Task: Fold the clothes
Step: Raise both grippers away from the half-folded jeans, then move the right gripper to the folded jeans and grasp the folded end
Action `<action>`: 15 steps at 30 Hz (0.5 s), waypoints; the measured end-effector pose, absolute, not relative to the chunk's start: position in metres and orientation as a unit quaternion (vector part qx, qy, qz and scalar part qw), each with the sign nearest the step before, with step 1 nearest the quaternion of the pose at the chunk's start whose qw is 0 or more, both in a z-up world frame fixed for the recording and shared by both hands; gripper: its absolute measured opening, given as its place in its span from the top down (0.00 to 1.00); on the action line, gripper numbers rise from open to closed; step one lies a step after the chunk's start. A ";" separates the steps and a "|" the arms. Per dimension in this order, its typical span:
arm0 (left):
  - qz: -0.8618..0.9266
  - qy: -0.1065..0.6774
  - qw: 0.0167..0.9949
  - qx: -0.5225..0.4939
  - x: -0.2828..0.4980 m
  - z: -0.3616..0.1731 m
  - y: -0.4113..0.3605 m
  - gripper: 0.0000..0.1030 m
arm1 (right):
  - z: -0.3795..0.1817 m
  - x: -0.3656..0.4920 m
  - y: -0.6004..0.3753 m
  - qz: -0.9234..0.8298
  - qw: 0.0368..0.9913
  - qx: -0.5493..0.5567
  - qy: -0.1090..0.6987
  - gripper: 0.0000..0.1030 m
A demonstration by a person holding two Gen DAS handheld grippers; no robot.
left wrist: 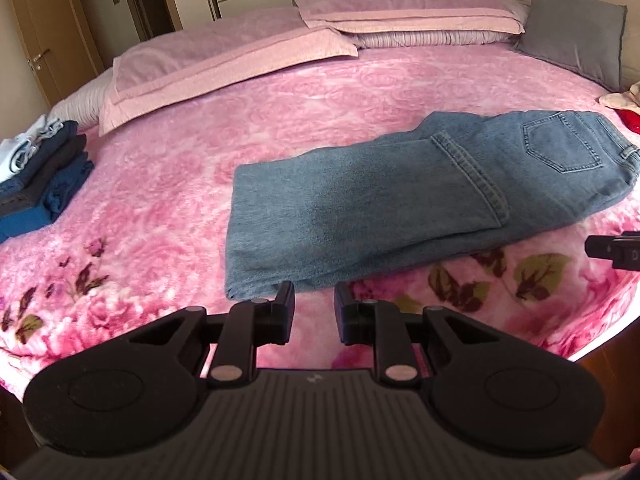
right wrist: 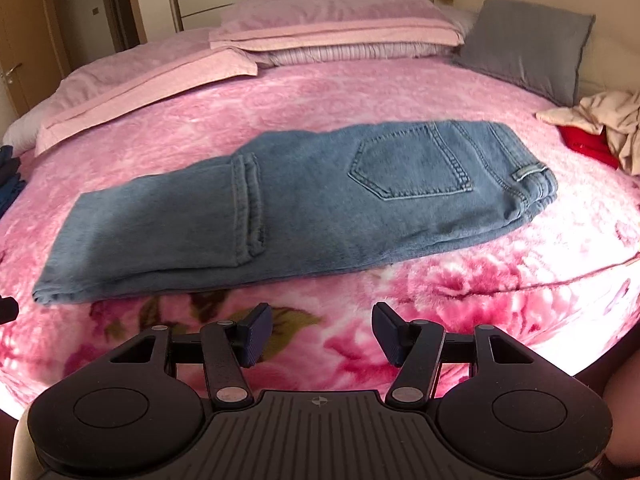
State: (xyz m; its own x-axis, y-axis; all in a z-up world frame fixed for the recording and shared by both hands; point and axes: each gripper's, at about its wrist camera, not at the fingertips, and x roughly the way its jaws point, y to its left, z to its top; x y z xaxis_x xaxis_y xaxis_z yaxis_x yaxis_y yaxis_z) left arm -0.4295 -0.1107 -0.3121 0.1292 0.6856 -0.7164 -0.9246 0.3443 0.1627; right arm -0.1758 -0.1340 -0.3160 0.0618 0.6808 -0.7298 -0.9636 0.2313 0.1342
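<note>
A pair of light blue jeans (left wrist: 400, 196) (right wrist: 288, 204) lies flat on the pink floral blanket (left wrist: 168, 176) (right wrist: 460, 280), folded over along its length, back pocket up, waistband to the right, with the leg ends folded back over it. My left gripper (left wrist: 314, 304) hovers just in front of the jeans' near left edge, open, nothing between its fingers. My right gripper (right wrist: 322, 334) hangs in front of the middle of the jeans' near edge, open wide and empty. The right gripper's tip shows at the right edge of the left wrist view.
A stack of folded dark blue clothes (left wrist: 40, 176) sits at the bed's left side. Beige and red unfolded garments (right wrist: 600, 128) lie at the right. Pink pillows (left wrist: 224, 60) and a grey cushion (right wrist: 524, 44) line the far side. The bed's front edge is close below the grippers.
</note>
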 end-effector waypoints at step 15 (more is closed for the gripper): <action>0.541 0.326 0.736 -0.245 -0.432 -0.339 -0.026 0.82 | -0.388 0.036 -0.133 0.461 0.681 0.210 0.529 0.43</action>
